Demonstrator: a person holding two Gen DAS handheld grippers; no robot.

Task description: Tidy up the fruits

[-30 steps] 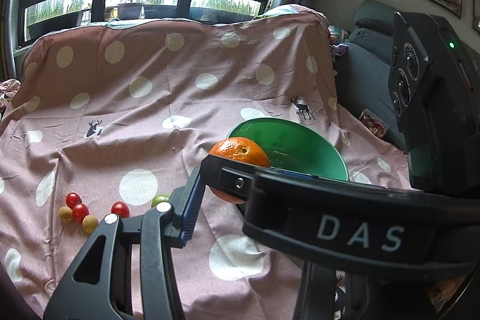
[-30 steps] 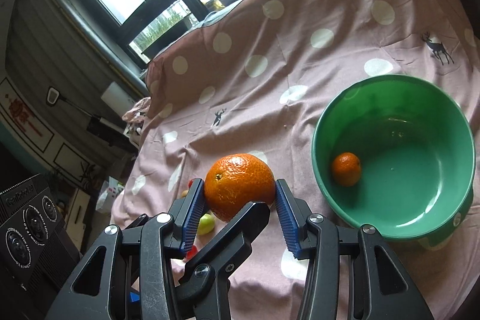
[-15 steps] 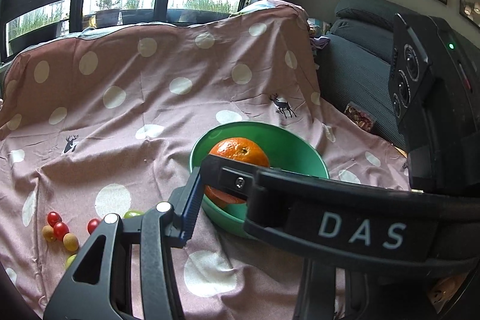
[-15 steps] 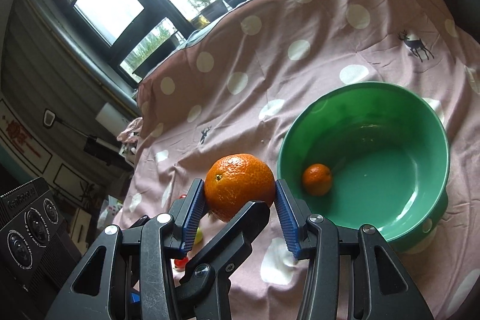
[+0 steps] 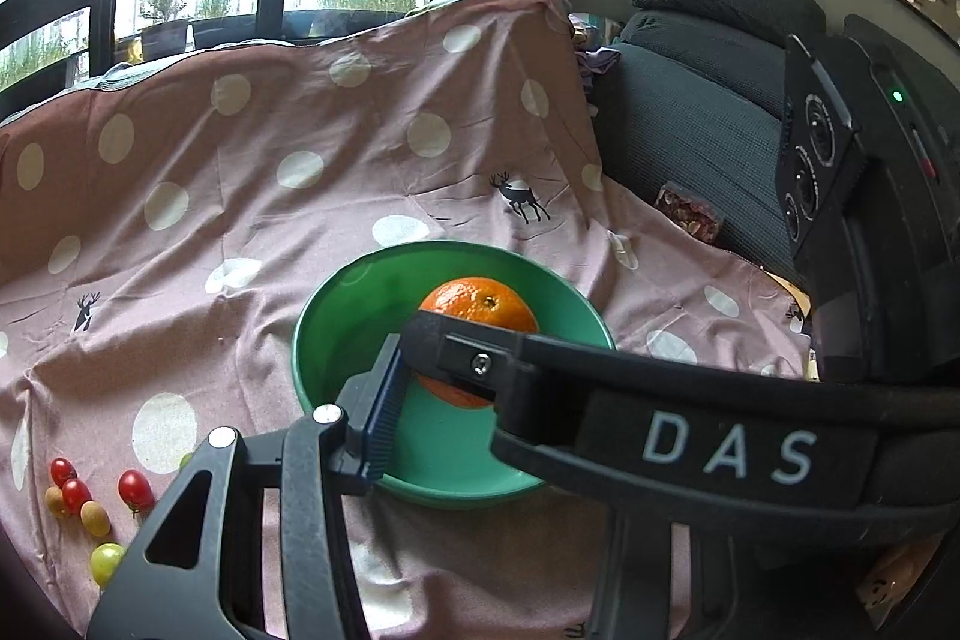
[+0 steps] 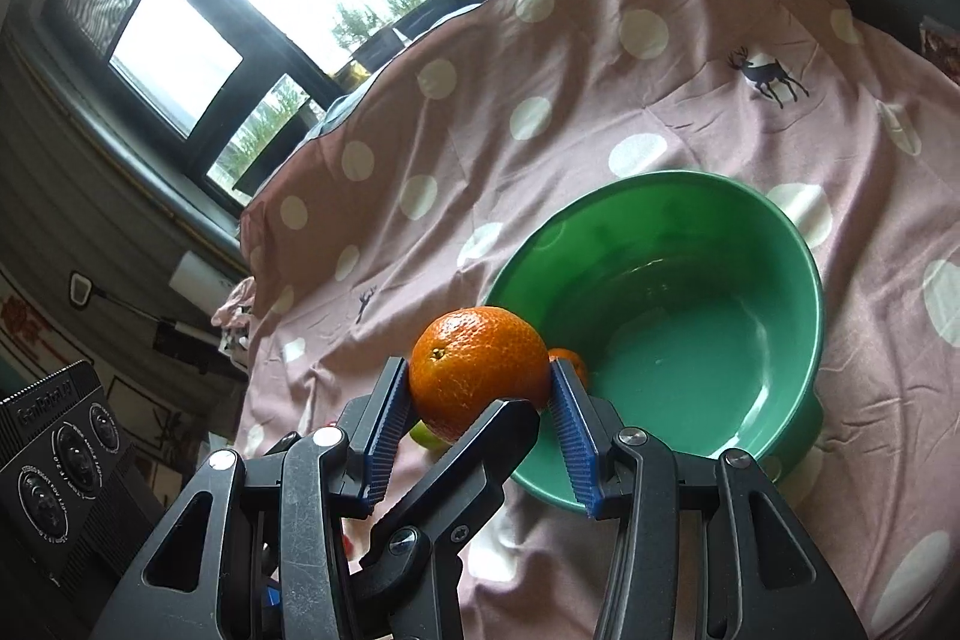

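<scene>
Orange point(image 6: 480, 364) clamped in right gripper point(image 6: 480, 400), at green bowl point(image 6: 804, 280) near rim. Left gripper point(image 5: 447, 388): I can't tell its grip. Early release risks rim bounce onto cloth point(image 6: 540, 40).

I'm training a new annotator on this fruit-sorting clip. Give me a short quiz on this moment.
1. True or false: the right gripper grips the large orange.
2. The green bowl holds: A) nothing B) a small orange C) a banana.
3. In the left wrist view, which small fruits lie on the cloth left of the bowl?
Key: 1 true; 2 B; 3 cherry tomatoes.
</scene>
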